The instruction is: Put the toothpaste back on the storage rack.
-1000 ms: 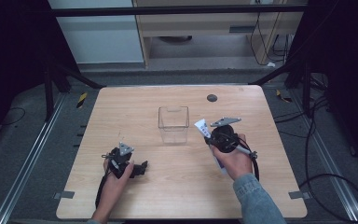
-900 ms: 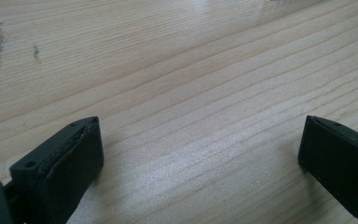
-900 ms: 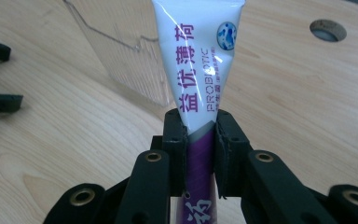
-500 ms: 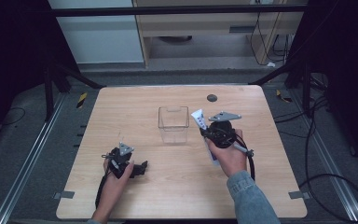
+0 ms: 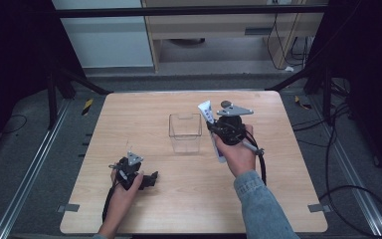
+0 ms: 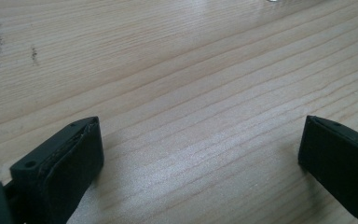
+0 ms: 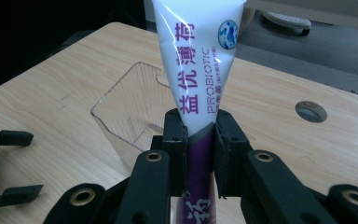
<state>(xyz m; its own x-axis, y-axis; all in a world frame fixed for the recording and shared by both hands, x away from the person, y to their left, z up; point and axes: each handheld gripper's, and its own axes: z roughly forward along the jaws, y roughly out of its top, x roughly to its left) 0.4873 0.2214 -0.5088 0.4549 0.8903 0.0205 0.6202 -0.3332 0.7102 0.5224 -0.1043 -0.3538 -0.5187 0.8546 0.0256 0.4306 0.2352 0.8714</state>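
Now, right claw (image 7: 199, 140) clamped on tube (image 7: 196, 56) beside clear box (image 5: 185, 132), left claw (image 6: 200, 154) apart on table (image 5: 129, 114).

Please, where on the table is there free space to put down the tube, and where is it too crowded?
The table is bare along its left side, beyond the clear box, and along the near edge between the two hands. It is tighter between the box and the right claw, which holds the toothpaste tube, and around the open left claw.
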